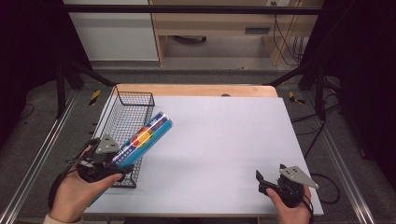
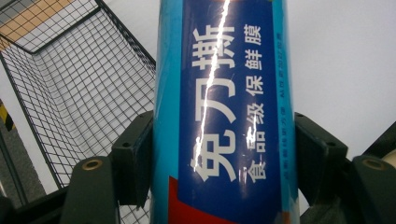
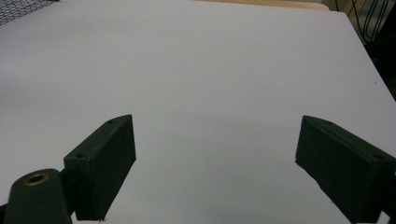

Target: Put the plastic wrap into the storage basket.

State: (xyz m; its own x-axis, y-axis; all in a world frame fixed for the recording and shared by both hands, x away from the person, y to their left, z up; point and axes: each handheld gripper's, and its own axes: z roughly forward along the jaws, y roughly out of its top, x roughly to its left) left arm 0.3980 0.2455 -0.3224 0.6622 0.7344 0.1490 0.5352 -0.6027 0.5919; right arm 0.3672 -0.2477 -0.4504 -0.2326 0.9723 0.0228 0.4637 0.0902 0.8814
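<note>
Left gripper [image 1: 108, 161], near left corner of the surface [image 1: 224, 140]: fingers [image 2: 133, 161] clamped on both sides of a blue tube [image 1: 142, 139], which slants up and forward over the wire basket [image 1: 128, 114] at the left edge. Right gripper [image 1: 273, 179], near right corner: fingers [image 3: 105, 163] wide apart, holding nothing, hand low by the front edge. Wide bare surface lies between and beyond both hands.

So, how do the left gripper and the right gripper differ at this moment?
The left gripper is shut on the blue tube; the right gripper is open with nothing between its jaws. The left gripper is by the wire basket; the right gripper is over bare table. A hand holds each.
</note>
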